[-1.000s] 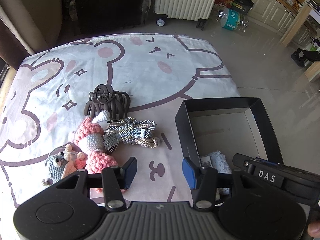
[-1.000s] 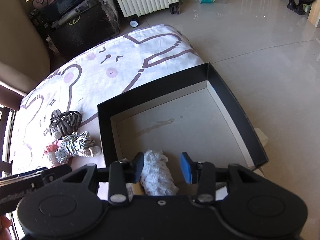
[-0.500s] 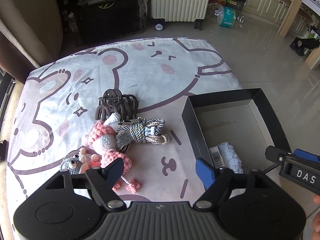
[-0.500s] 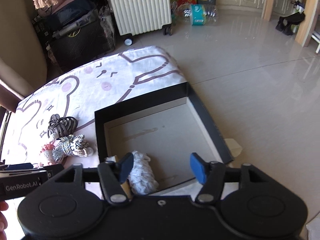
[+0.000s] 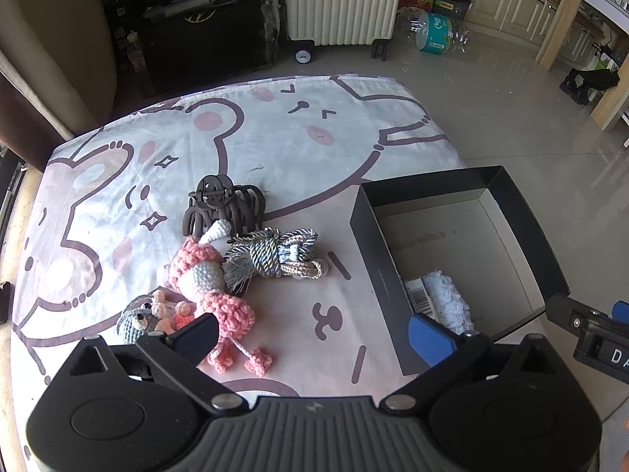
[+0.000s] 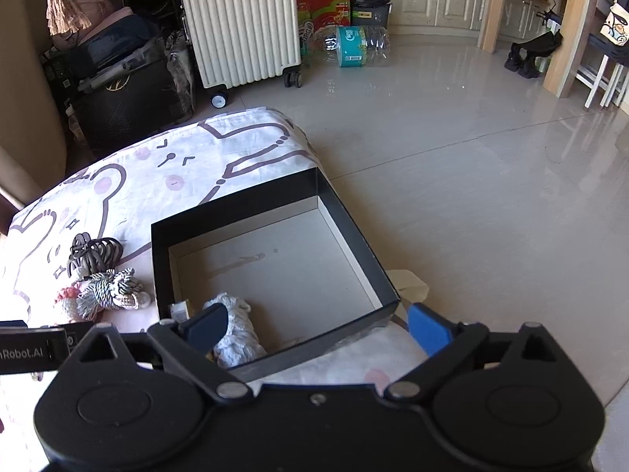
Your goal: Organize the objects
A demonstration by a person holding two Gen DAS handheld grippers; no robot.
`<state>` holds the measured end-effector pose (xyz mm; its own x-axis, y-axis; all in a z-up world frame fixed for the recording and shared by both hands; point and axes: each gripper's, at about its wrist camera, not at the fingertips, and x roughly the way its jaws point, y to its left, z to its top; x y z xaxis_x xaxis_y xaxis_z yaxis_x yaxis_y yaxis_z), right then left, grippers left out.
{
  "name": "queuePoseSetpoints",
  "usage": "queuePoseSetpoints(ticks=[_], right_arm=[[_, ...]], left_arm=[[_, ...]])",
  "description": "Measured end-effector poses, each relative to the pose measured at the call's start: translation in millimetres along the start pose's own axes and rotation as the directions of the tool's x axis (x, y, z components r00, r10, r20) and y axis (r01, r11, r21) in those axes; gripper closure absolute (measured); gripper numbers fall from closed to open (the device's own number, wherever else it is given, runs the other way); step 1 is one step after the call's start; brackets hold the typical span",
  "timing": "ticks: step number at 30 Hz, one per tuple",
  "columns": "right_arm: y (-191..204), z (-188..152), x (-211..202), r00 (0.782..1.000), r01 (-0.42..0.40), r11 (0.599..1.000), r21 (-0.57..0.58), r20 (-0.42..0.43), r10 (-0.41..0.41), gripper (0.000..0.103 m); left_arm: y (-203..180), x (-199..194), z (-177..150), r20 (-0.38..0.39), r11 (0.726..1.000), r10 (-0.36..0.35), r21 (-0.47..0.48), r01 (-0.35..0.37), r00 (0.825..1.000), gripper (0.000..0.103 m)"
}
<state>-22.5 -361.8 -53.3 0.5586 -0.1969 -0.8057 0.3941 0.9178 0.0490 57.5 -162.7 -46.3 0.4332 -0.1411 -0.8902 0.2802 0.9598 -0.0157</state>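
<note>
the black box sits at the right edge of the cartoon-print sheet, open at the top. inside it, in the near left corner, lies a white lacy bundle with a barcoded label beside it; the rest of the box floor is bare. so one item looks stowed and most of the sorting is, by the look of it, not yet done.

left of the box, still on the sheet, a cluster waits: a brown claw hair clip, a twisted rope tassel touching it, a pink crochet doll and a small grey crochet animal at the doll's side.

the left gripper hangs over the sheet between the doll and the box, its jaws opening wide with nothing between them. the right gripper is above the box's near edge, jaws also opening wide, clear of the bundle below them.
</note>
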Motion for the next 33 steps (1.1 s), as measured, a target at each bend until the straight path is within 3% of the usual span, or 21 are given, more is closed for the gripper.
queuePoseSetpoints(ticks=[7, 33], right_arm=[[-8.2, -7.7, 0.9, 0.999, 0.040, 0.999, 0.018, 0.009, -0.041, 0.000], [-11.5, -11.2, 7.3, 0.999, 0.033, 0.999, 0.029, -0.009, -0.033, 0.000]], left_arm=[[-1.5, 1.2, -3.4, 0.002, 1.000, 0.004, 0.016, -0.004, 1.000, 0.000], [-1.6, 5.2, -4.0, 0.043, 0.999, 0.020, 0.036, -0.021, 0.999, 0.000]])
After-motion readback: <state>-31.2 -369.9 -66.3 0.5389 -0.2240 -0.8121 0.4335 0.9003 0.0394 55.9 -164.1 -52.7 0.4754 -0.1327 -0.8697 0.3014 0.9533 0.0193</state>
